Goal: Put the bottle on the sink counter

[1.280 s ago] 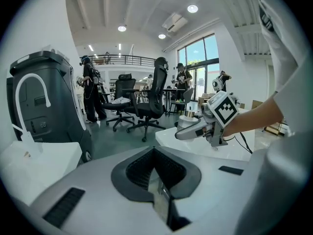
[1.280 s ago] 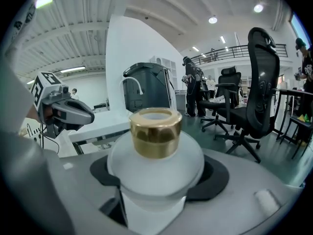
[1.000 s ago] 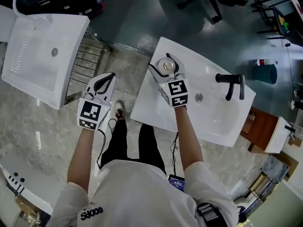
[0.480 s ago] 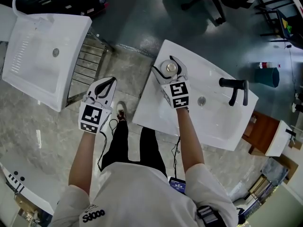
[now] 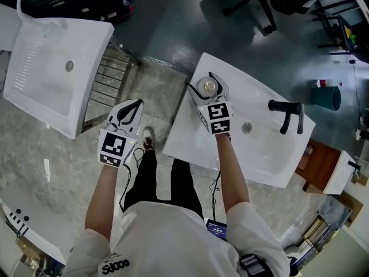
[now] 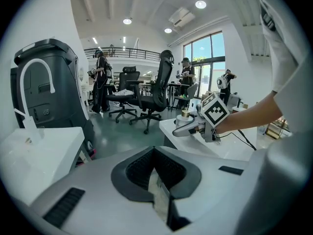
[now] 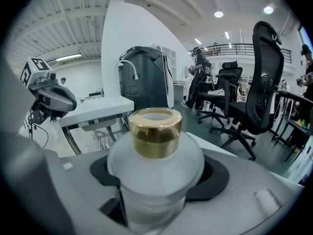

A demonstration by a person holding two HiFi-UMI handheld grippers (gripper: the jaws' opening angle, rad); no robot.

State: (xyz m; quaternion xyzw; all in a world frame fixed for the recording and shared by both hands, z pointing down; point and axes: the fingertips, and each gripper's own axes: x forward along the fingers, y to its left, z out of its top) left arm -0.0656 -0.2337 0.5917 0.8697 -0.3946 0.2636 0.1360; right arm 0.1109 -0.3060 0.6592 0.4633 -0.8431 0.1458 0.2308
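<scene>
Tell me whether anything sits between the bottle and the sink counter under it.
Nothing visible does. The right gripper holds the bottle over a bare part of the sink counter near its corner; the black faucet stands well off to the side.

I find one print only: dark lettering on the person's white shirt, behind the left gripper. The characters are too small to confirm. Each gripper cube carries a black-and-white square marker, a pattern rather than text.
</scene>
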